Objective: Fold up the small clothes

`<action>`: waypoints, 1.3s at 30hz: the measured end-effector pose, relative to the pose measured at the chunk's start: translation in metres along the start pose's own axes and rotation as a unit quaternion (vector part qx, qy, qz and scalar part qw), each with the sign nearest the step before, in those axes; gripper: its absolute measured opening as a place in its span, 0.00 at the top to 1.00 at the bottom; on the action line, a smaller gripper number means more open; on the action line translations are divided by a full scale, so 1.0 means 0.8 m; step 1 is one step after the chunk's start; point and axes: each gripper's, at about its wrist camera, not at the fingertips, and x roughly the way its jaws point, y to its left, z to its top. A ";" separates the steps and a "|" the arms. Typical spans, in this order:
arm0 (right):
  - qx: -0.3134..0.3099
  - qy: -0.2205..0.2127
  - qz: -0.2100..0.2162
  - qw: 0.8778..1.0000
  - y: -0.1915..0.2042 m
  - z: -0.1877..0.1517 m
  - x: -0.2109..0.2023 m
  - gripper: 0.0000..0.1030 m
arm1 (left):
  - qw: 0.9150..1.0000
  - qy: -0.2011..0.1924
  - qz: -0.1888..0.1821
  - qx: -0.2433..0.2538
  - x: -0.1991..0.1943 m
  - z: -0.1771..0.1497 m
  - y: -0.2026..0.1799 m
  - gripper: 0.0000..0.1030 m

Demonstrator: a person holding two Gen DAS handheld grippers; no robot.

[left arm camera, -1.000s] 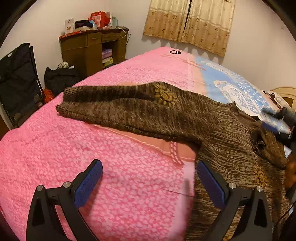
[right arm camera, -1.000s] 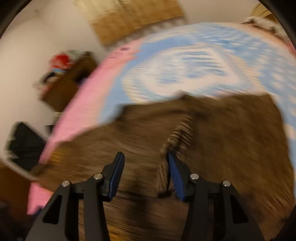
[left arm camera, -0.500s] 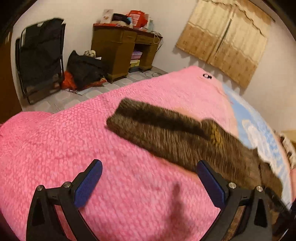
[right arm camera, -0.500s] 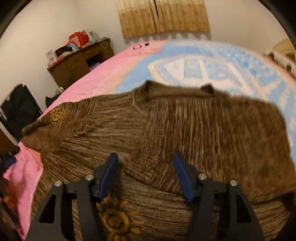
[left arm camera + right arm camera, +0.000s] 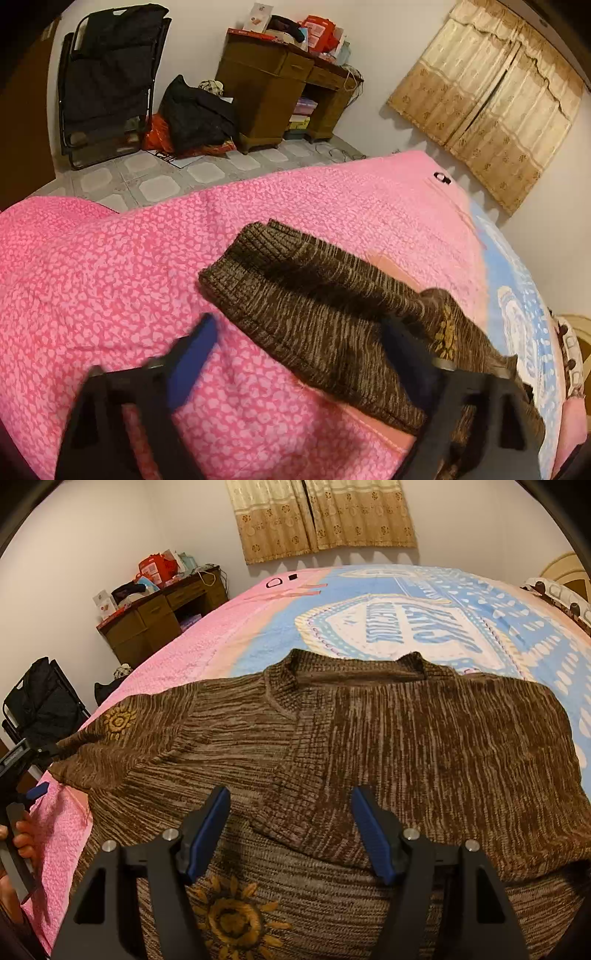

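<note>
A brown knit sweater point(image 5: 369, 746) with yellow sun patterns lies flat on the bed, its right sleeve folded over the body. Its left sleeve point(image 5: 314, 306) stretches out over the pink bedcover, cuff toward the bed's edge. My left gripper point(image 5: 295, 343) is open, just above the sleeve near its cuff, and blurred; one finger is over the pink cover, the other over the sleeve. It also shows at the left edge of the right wrist view point(image 5: 33, 794). My right gripper point(image 5: 291, 819) is open and empty above the sweater's chest.
The bed has a pink bedcover point(image 5: 110, 277) with a blue printed middle point(image 5: 406, 627). Beyond the bed's edge are a tiled floor, a wooden desk point(image 5: 280, 92) with clutter, a black folding chair point(image 5: 107, 77) and a black bag point(image 5: 195, 114). Curtains point(image 5: 321, 513) hang on the wall.
My left gripper has swung left and moved down close to the sleeve's cuff end. My right gripper has let go of the folded sleeve, opened wider and steadied above the chest.
</note>
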 end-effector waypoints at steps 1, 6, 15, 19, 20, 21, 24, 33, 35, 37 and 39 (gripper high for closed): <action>0.000 0.000 0.000 1.000 0.000 0.000 0.000 0.31 | 1.000 -0.002 -0.001 -0.007 0.004 0.003 0.002 0.53; 0.007 -0.001 0.005 1.000 -0.002 0.000 0.000 0.30 | 0.998 -0.009 -0.021 -0.061 0.008 0.004 0.035 0.90; 0.039 -0.035 0.005 0.999 -0.017 0.001 -0.023 0.31 | 0.996 -0.064 -0.049 0.047 -0.047 0.022 -0.043 0.92; 0.049 -0.084 0.008 0.995 -0.021 0.003 -0.080 0.31 | 0.979 -0.096 -0.089 0.159 -0.087 0.010 -0.144 0.92; 0.047 -0.094 -0.002 0.994 -0.025 0.002 -0.095 0.30 | 0.972 -0.101 -0.103 0.183 -0.095 0.001 -0.167 0.92; 0.048 -0.101 -0.010 0.994 -0.028 0.002 -0.105 0.30 | 0.963 -0.106 -0.125 0.215 -0.106 -0.015 -0.200 0.92; 0.062 -0.115 -0.033 0.991 -0.052 -0.005 -0.141 0.30 | 0.937 -0.105 -0.173 0.283 -0.121 -0.074 -0.270 0.92; 0.130 -0.097 -0.076 0.984 -0.122 -0.050 -0.176 0.30 | 0.887 0.089 -0.179 0.417 -0.036 -0.244 -0.352 0.90; 0.133 -0.092 -0.077 0.984 -0.127 -0.056 -0.176 0.30 | 0.885 0.104 -0.175 0.420 -0.039 -0.247 -0.341 0.90; 0.134 -0.092 -0.073 0.984 -0.129 -0.056 -0.176 0.30 | 0.880 0.079 -0.171 0.436 -0.065 -0.246 -0.323 0.90; 0.135 -0.092 -0.064 0.984 -0.126 -0.050 -0.172 0.30 | 0.881 0.067 -0.177 0.433 -0.084 -0.236 -0.301 0.89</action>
